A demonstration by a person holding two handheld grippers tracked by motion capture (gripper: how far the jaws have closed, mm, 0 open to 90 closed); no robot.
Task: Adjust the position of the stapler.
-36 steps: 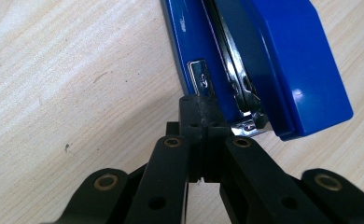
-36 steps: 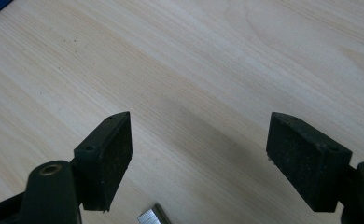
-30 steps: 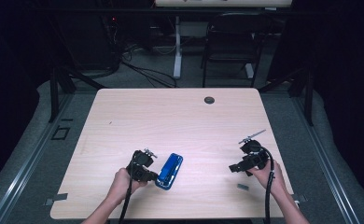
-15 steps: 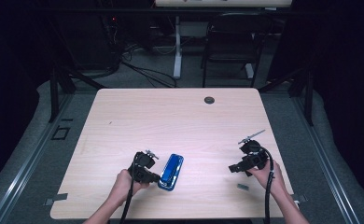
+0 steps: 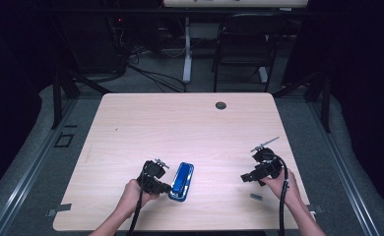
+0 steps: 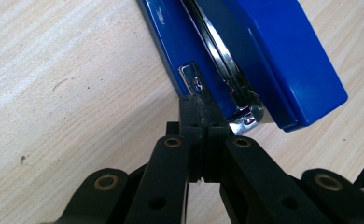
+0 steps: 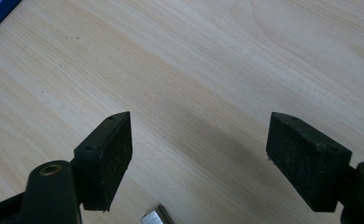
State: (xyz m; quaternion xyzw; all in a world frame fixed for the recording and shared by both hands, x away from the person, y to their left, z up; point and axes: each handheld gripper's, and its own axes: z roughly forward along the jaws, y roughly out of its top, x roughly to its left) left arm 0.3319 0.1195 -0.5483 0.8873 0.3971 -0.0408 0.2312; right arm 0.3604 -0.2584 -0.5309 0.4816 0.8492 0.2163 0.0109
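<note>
A pale wooden table with a dark round hole near its far edge bears a blue stapler near the near edge, left of the middle, and a small metal strip near the near right corner.

Blue stapler has swung slightly on the worktop: its near end now lies closer to the left gripper, whose closed jaws touch its metal base. The person's left hand has crept toward it.
</note>
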